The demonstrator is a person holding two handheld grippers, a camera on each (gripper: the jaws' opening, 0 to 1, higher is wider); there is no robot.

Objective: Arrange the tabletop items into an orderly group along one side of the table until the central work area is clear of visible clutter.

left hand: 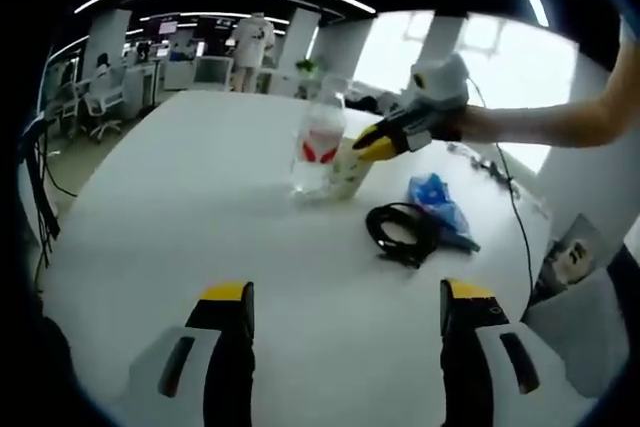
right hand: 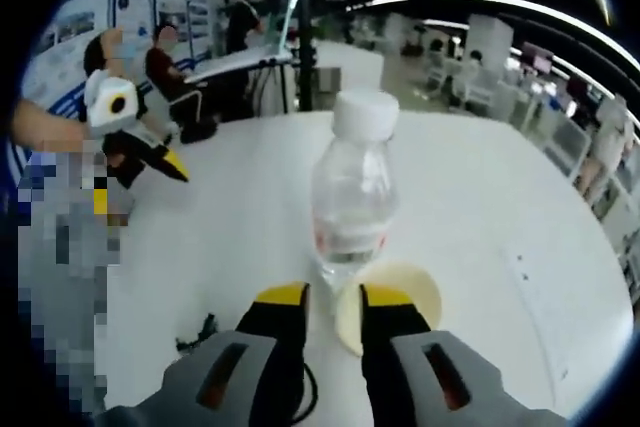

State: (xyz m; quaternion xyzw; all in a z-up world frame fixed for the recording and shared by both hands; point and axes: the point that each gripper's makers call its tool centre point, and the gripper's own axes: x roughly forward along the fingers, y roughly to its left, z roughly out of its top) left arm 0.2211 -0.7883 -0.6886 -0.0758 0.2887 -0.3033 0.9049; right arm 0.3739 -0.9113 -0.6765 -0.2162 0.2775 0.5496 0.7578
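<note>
A clear water bottle with a red label and white cap stands upright on the white table. Right beside it is a pale yellow paper cup, and my right gripper reaches in from the right, shut on the cup's wall. In the right gripper view the cup lies tilted between the nearly closed jaws of the right gripper, with the bottle just ahead. My left gripper hangs wide open over bare table with nothing between its fingers, and it shows as the left gripper at the far left.
A coiled black cable and a crumpled blue bag lie to the right of the bottle. The cable also sits just left of my right jaws. Office chairs stand past the table's left edge. The table's far half is bare.
</note>
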